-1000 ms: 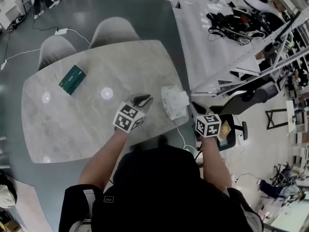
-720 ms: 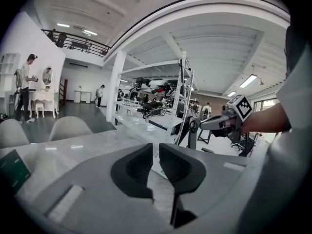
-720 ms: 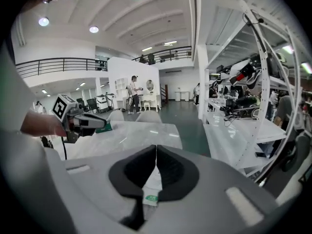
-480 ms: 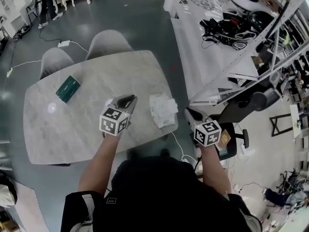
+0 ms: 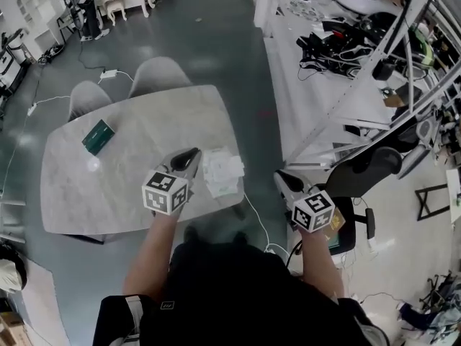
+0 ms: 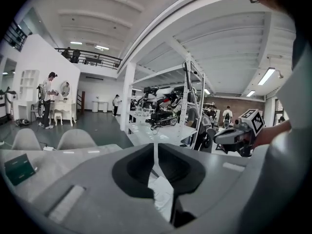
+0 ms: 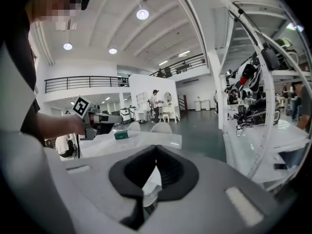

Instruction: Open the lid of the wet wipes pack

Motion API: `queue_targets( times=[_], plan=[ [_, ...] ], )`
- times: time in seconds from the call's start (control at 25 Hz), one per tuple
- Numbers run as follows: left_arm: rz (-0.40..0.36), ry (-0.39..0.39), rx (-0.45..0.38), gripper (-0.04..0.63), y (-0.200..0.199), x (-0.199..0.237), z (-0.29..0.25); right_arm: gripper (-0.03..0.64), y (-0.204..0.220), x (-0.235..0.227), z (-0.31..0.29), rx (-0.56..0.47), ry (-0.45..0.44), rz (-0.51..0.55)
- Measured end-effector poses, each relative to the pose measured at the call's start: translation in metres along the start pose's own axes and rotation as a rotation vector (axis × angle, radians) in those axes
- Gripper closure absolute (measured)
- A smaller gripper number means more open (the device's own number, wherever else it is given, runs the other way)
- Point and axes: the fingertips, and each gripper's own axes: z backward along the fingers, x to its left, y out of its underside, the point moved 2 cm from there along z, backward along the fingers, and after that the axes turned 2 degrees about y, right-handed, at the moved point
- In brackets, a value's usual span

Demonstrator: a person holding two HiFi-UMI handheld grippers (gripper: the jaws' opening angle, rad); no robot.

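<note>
The white wet wipes pack [image 5: 222,173] lies near the table's front right corner, with no gripper on it. My left gripper [image 5: 189,157] hovers just left of the pack and above it. Its jaws are closing, a thin slit is left between the tips [image 6: 155,147], and nothing is between them; the pack [image 6: 161,191] shows below them. My right gripper [image 5: 284,181] hangs off the table's right edge, apart from the pack. Its jaws [image 7: 156,150] are shut on nothing.
A green packet [image 5: 98,136] lies at the far left of the marble table [image 5: 122,186]. Two grey chairs [image 5: 155,74] stand behind the table. A black office chair [image 5: 367,164] and a cluttered white bench [image 5: 317,71] are to the right. A cable [image 5: 256,218] trails off the table's front corner.
Both grippers have risen and drawn back from the pack. The right one has gone further right, off the table, and its jaws have shut. The left jaws have narrowed.
</note>
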Motion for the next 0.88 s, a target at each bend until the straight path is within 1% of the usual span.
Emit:
queue_targets(
  times=[0.16, 0.32, 0.56, 0.72, 0.88],
  plan=[
    [-0.012, -0.028, -0.014, 0.565, -0.015, -0.012, -0.001, 0.614, -0.021, -0.015, 0.014, -0.074, -0.009, 0.002],
    [-0.045, -0.026, -0.047, 0.568, -0.039, -0.015, 0.0, 0.614, -0.062, -0.03, 0.015, -0.15, 0.018, 0.047],
    [-0.106, -0.048, -0.102, 0.571, -0.077, 0.011, 0.015, 0.614, -0.121, -0.006, 0.004, -0.261, 0.005, 0.104],
    [-0.108, -0.062, -0.133, 0.571, -0.087, 0.022, 0.026, 0.614, -0.137, 0.007, -0.005, -0.29, 0.0, 0.106],
    [-0.094, -0.077, -0.151, 0.572, -0.087, 0.031, 0.032, 0.614, -0.138, 0.022, -0.018, -0.275, 0.008, 0.153]
  ],
)
